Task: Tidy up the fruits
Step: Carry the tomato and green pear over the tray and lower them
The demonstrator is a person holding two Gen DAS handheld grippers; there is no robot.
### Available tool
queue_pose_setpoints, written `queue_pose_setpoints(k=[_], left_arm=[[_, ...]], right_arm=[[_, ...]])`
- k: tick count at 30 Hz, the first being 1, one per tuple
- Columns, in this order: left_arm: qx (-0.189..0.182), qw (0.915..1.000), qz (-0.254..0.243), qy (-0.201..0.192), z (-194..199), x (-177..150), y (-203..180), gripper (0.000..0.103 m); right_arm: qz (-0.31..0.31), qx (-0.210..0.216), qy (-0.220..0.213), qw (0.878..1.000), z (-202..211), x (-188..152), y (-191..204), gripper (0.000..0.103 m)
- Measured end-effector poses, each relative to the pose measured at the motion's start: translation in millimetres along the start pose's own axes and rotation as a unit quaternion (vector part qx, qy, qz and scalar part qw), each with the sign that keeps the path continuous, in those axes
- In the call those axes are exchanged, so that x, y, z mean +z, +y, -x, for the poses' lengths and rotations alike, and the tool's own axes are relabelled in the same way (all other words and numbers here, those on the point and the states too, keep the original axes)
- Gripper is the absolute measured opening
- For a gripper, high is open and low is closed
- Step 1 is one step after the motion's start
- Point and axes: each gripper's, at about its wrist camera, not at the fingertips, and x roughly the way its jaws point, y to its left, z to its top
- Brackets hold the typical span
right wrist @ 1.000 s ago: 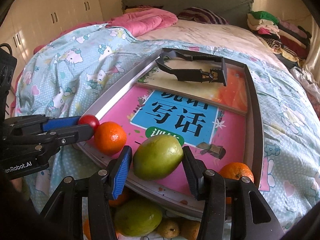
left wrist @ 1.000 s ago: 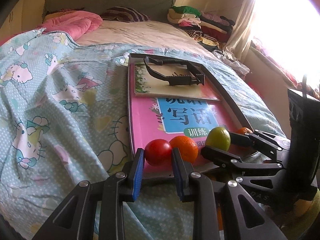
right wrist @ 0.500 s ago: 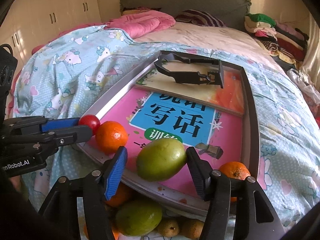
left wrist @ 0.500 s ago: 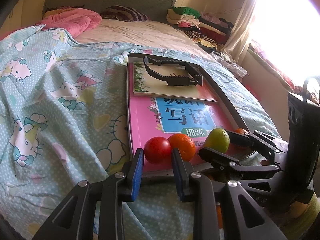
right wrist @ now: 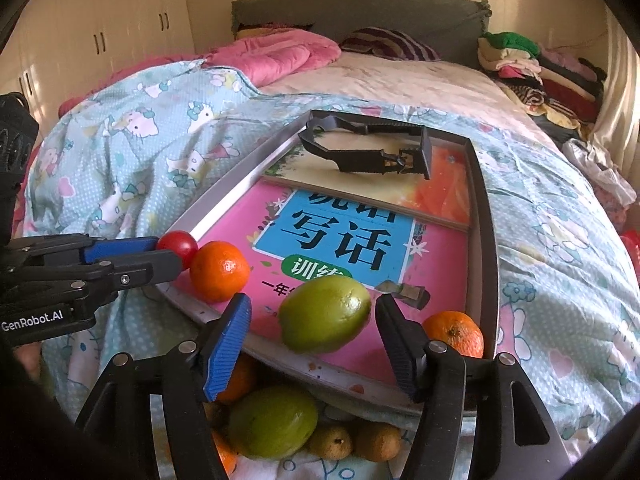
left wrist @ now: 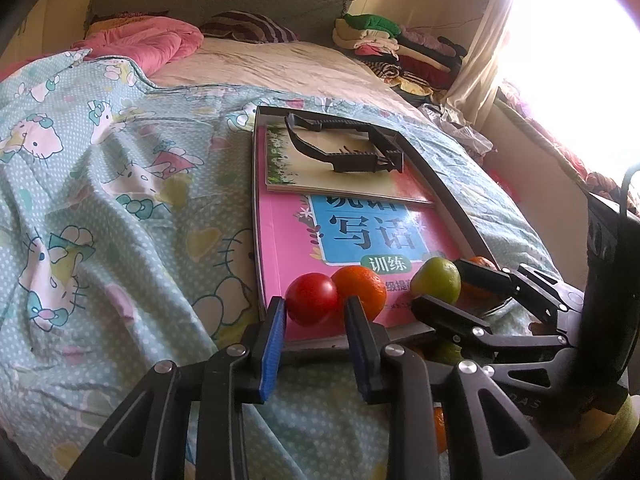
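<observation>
A grey tray [left wrist: 452,204] [right wrist: 224,208] lies on the bed with a pink book in it. Along its near edge sit a red tomato [left wrist: 312,299] [right wrist: 177,242], an orange [left wrist: 360,286] [right wrist: 219,271], a green mango [right wrist: 324,314] [left wrist: 437,285] and a second orange [right wrist: 454,334]. My left gripper [left wrist: 316,316] is open, its blue pads either side of the tomato without gripping it. My right gripper [right wrist: 312,330] is open, its pads standing clear of the mango on both sides.
More fruit lies below the tray's near edge: a green mango [right wrist: 272,422], oranges and small brown fruits [right wrist: 376,442]. A black plastic gripper part [right wrist: 368,152] rests on a second book at the tray's far end. Folded clothes [right wrist: 536,68] are piled at the back right.
My right gripper has opened and let go of the green mango, which now rests on the tray. Both grippers have drawn back slightly. The left gripper stays around the tomato.
</observation>
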Motion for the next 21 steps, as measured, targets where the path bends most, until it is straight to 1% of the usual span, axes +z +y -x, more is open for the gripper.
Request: queue_pose_setpoints(k=[5,12,19,21], left_arm=[[-0.006,1.0,-0.001,-0.001,0.9,-1.1,-2.4,0.035],[-0.005,1.0,-0.003,-0.004,4.1,-2.5,-4.3,0.036],[-0.007,1.0,-0.001,-0.006,8.0,-2.8,-4.2,0.037],[-0.008,0.9999,-0.001,-0.007,10.2,-3.3,-3.7,0.038]], right_arm=[[-0.001,-0.002,-0.001,1.0,3.1,-1.1,0.7,0.067],[0.005,-0.001,-0.001,1.0,4.3,-1.0,5.0,0.067],[0.006,-0.001,-0.032,0.999,21.2,-0.1,7.5,0.067],[0.002,-0.002,-0.04,0.999,27.6,-0.6,6.8,0.069]])
